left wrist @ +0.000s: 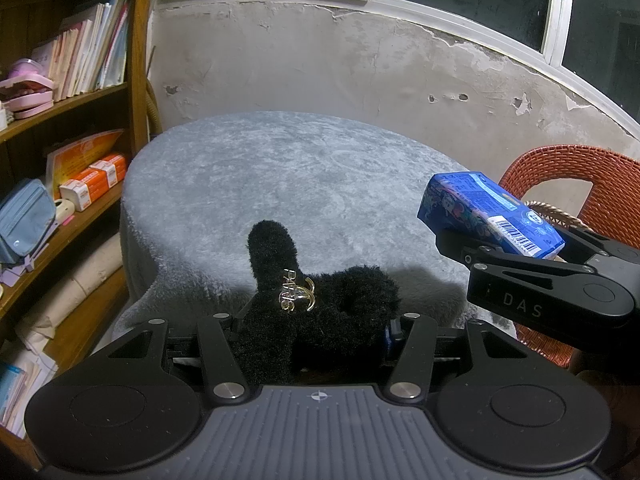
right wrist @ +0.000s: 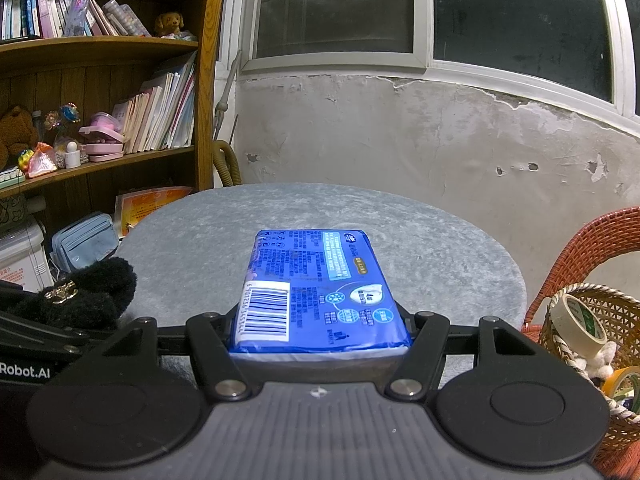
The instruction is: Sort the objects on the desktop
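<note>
The left gripper (left wrist: 316, 332) has its jaws closed on a black fluffy hair scrunchie with a small gold metal charm (left wrist: 320, 312); one furry lobe stands up above the jaws and the rest bulges between them. It hangs over the near edge of the round table covered in grey plush cloth (left wrist: 280, 168), whose top is bare beyond the two held things.

The right gripper (right wrist: 320, 344) has its jaws clamped on a blue plastic pack of tissues with a white barcode label (right wrist: 316, 292), held flat, barcode end nearest the camera, above the near side of the table. From the left wrist view the pack juts up and left out of the jaws, over the table's right rim.

Right of the table stands an orange-red woven chair (right wrist: 580, 248). On it, just beside the table's edge, sits a light wicker basket (right wrist: 616, 312) holding a roll of cream masking tape (right wrist: 576, 324), a roll of yellow tape (right wrist: 620, 380) and something white and fluffy. Left of the table rises a brown wooden bookshelf (right wrist: 104, 44) packed with books and small toys.
</note>
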